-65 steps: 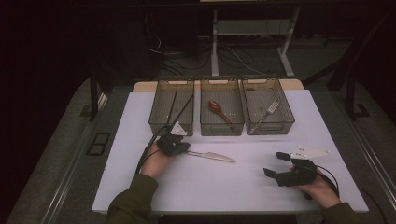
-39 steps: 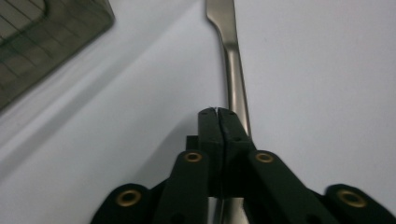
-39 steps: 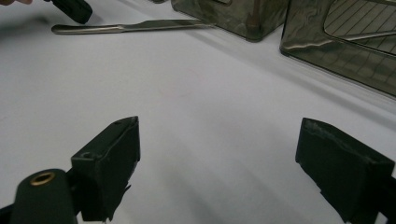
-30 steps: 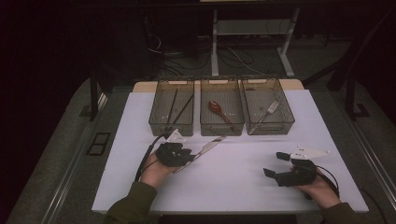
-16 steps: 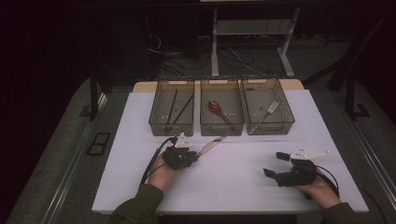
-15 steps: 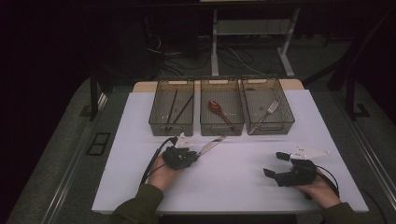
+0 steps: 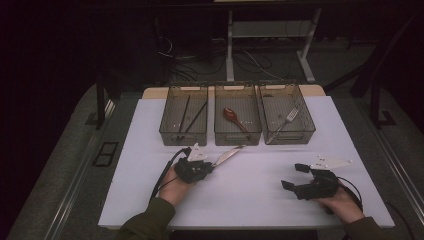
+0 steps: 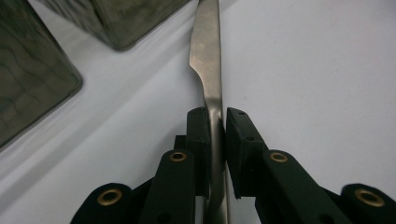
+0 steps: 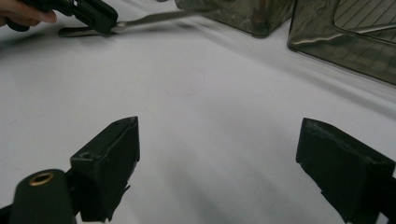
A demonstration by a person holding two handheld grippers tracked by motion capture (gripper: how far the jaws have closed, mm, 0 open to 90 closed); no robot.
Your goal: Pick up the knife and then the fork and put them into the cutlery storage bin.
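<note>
Left gripper point(image 7: 206, 169) sits at the left-centre of the white table point(image 7: 250, 200), just in front of the row of three mesh trays. Its jaws have just been closing and are now clamped on a table knife point(image 7: 227, 155), gripping it by the handle. In the left gripper view the knife point(image 8: 210, 70) runs straight up between the two black pads point(image 8: 198, 135), both pads pressed against the metal, blade extending away from the gripper toward the tray corners. In the high view the blade points up and right, its tip near the front wall of the middle tray point(image 7: 238, 137); cannot tell if it touches. From the right gripper view the knife point(image 9: 154, 18) looks lifted a little off the table with a shadow below it, blade end reaching toward a tray.

Right gripper point(image 7: 295, 177) rests low at the right side of the table, well apart from the knife. Its jaws stand wide, nothing between them; the right gripper view has bare table surface between the two pads point(image 9: 112, 158).

Tray contents, high view: left tray point(image 7: 167, 125) has dark chopsticks point(image 7: 190, 115) lying lengthwise; middle tray has a reddish-brown spoon point(image 7: 234, 118); right tray point(image 7: 307, 122) has a metal fork point(image 7: 285, 120), tines toward the back.

A person's left hand point(image 7: 175, 182) in an olive sleeve holds the left gripper; the right hand point(image 7: 342, 202) holds the right one.
</note>
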